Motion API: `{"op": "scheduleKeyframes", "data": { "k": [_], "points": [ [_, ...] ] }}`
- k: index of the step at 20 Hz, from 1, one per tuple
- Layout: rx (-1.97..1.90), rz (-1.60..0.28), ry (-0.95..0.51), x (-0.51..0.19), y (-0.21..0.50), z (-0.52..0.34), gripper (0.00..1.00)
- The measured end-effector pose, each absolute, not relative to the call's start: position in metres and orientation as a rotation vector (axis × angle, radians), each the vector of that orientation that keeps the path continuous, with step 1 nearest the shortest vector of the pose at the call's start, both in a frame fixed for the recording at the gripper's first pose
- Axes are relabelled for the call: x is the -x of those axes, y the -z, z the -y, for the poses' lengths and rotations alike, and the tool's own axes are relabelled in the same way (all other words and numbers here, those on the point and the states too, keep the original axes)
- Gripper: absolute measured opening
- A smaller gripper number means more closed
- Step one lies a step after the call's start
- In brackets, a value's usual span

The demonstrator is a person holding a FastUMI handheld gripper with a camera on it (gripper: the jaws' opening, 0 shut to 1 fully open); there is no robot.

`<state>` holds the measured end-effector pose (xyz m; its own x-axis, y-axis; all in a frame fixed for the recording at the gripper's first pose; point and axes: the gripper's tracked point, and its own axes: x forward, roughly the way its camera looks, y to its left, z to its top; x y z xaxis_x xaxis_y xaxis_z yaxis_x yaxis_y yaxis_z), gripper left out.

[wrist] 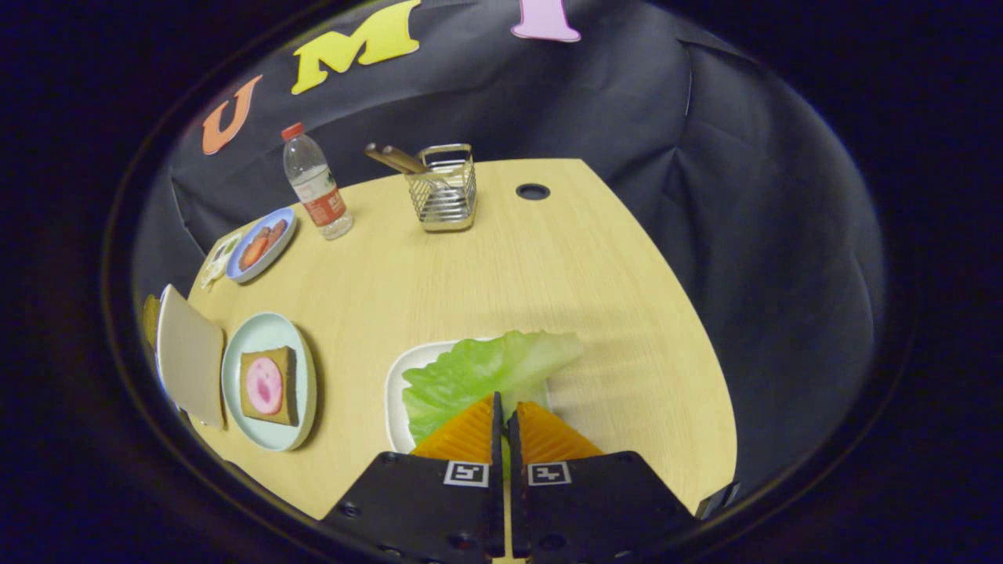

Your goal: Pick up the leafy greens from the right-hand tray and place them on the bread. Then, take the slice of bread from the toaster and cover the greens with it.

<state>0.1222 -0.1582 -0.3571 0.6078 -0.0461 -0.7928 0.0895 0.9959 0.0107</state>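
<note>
A leafy green lettuce piece [486,368] lies over the white tray [394,392] just ahead of my fingers, its tip hanging past the tray's right side. My gripper [505,403] is shut on the leaf's near edge, and a sliver of green shows between the two fingers. To the left, a pale green plate [235,352] carries a slice of bread [288,388] topped with a pink round of ham. Further left stands the toaster [188,364], with a brown edge [150,317] showing behind it.
At the back of the wooden table stand a water bottle [315,192] and a wire basket [445,188] with utensil handles. A blue plate [262,243] with food sits at the back left. The table's curved edge [689,313] runs close on the right.
</note>
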Motion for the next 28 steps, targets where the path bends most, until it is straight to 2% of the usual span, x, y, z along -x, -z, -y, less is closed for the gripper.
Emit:
{"op": "scheduleKeyframes", "data": {
  "k": [6,13,22,28],
  "points": [
    [-0.037,-0.852,0.056,-0.101,0.313,0.106,0.03],
    [0.033,-0.814,-0.039,-0.086,0.283,0.002,0.03],
    [-0.001,-0.918,-0.208,-0.058,0.304,-0.146,0.03],
    [0.023,-0.954,-0.178,-0.078,0.333,-0.163,0.03]
  ]
}}
